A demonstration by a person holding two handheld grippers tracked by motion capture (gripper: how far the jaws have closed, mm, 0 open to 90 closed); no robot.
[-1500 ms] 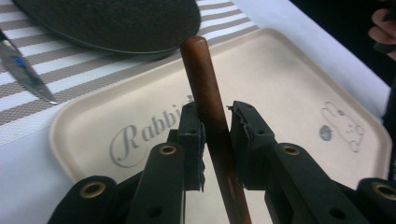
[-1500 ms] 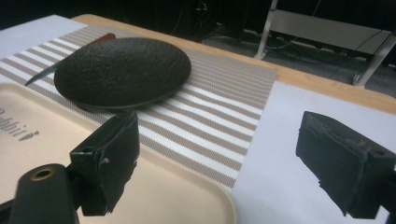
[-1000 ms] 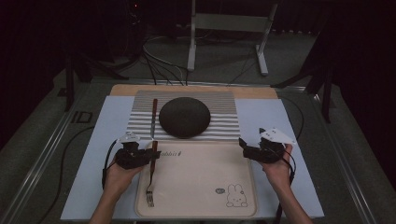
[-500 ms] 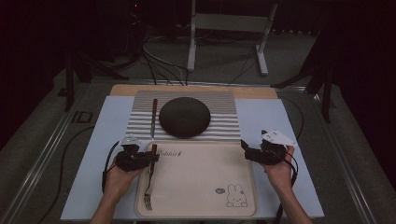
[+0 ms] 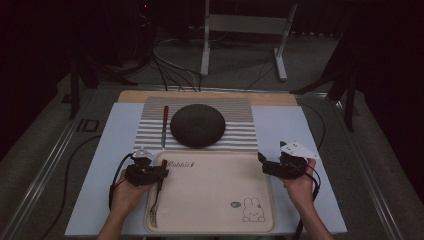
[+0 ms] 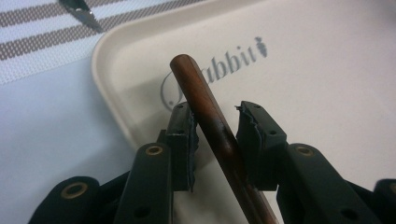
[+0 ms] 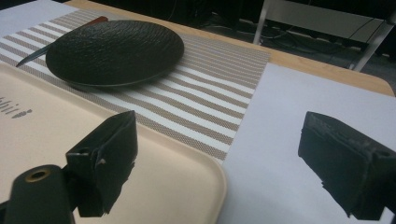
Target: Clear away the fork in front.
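A: How far along are you with that fork point(image 5: 158, 200)?

B: By the look of it, you are at the letting-go stage. The fork lies along the left edge of the cream tray point(image 5: 215, 227), tines toward you, wooden handle pointing at the striped mat point(image 5: 240, 112). Your left claw point(image 5: 161, 174) sits around the handle point(image 6: 212, 126), and its jaws have just been opening: in the left gripper view there is a gap between the handle and the pad on the right, though I can't tell whether the other pad still touches.

A: And the other hand?

B: Your right claw point(image 5: 262, 161) hovers by the tray's right rim with its jaws wide apart and nothing between them.

A: What seems left to do?

B: Lift the left claw clear of the handle. The knife point(image 5: 163, 125) lies on the mat just left of the plate point(image 5: 198, 125), so I'd guess it may be next for the tray, but that's only a guess.

A: Tell me about the surfaces.

B: The handle is a smooth, glossy, round brown wood rod, likely to roll. The tray is matte, with a raised rounded rim and a printed rabbit. The plate is round, dark and finely ridged. The mat is woven in brown and white stripes, over a pale sheet on the table point(image 5: 270, 99).
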